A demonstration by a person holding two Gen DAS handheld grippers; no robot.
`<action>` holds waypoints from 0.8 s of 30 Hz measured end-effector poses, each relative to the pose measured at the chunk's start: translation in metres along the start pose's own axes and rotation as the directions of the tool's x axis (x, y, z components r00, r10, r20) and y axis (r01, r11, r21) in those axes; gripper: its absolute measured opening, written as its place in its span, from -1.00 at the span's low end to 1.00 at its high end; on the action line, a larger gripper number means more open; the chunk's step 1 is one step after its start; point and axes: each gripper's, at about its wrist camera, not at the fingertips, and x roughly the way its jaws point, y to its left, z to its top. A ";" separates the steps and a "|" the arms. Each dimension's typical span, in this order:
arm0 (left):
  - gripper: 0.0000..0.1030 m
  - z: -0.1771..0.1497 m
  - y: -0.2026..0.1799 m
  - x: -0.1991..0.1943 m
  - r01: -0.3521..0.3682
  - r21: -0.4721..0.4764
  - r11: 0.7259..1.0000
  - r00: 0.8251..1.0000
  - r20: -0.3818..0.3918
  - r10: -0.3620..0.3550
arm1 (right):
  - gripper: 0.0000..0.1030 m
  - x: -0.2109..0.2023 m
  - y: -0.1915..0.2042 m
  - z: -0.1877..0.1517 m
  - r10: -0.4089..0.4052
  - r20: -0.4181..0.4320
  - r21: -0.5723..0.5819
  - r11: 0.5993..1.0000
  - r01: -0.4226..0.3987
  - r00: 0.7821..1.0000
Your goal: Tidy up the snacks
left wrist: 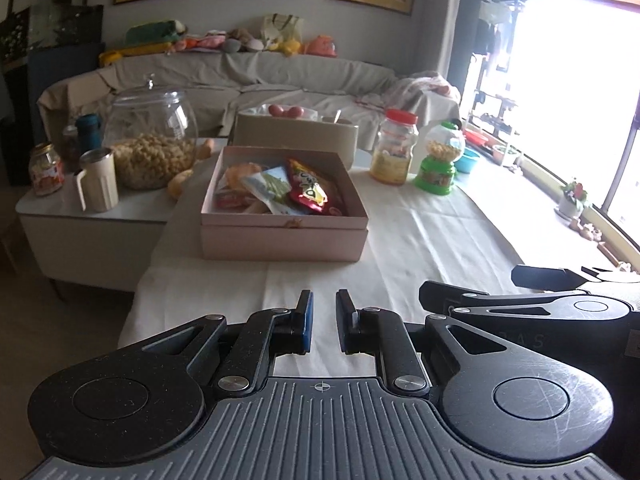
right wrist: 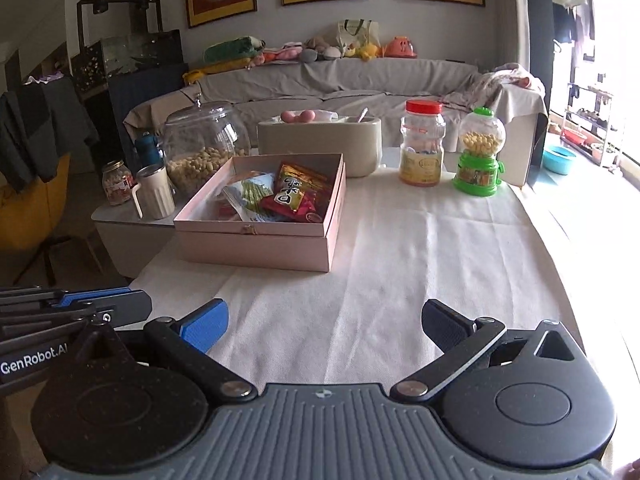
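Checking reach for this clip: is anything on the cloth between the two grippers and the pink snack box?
Nothing visible. Bare white cloth runs from the left gripper and right gripper up to the pink box. The jars and candy dispenser stand behind or beside it, off the path.

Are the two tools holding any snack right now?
No. The left tool is shut on nothing, the right tool is open and empty. Snacks sit in the pink box.
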 end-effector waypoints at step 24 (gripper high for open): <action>-0.69 -0.001 0.001 0.002 0.039 -0.005 0.999 0.999 -0.018 -0.039 | 1.00 0.002 -0.001 -0.005 0.001 -0.018 0.004 1.000 -0.001 1.000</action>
